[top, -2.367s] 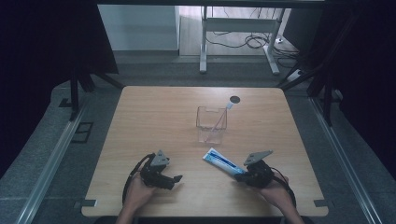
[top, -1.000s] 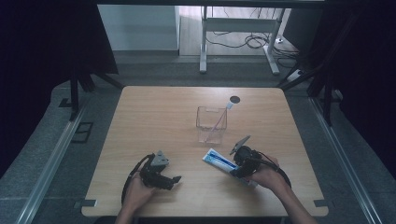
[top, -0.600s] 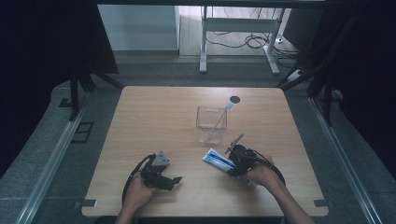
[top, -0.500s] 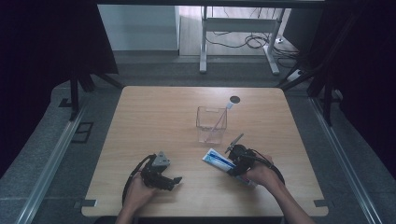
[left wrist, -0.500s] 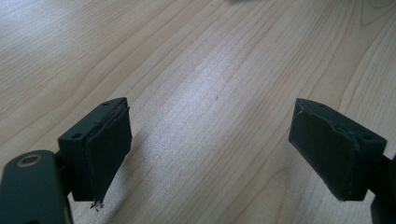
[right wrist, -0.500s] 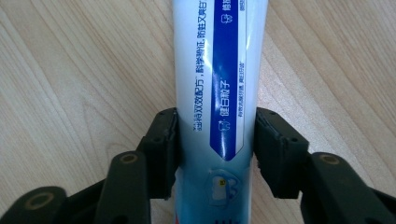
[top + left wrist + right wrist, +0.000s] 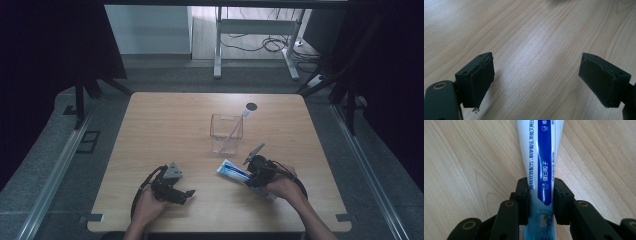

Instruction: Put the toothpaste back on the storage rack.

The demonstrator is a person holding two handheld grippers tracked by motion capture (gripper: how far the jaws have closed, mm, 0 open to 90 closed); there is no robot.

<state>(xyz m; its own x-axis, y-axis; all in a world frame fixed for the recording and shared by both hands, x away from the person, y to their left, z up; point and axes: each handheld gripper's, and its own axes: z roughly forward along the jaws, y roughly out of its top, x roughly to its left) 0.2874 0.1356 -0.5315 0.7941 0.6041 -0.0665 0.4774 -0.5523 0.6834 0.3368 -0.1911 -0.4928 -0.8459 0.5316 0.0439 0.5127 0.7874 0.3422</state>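
A white and blue toothpaste tube lies on the wooden table right of centre, near the front. My right gripper is shut on the toothpaste tube, both jaws pressed against its sides, the tube flat on the wood. My left gripper rests at the front left, held by a hand, its jaws wide apart over bare wood with nothing between them. A clear plastic cup holding a toothbrush stands behind the tube.
A round dark hole sits in the tabletop behind the cup. Cables trail from both grippers near the front edge. Beyond the table are a grey floor, a desk frame and dark curtains on either side.
My right gripper moved left from the front right corner onto the tube and shut around it. The left gripper has stayed in place.
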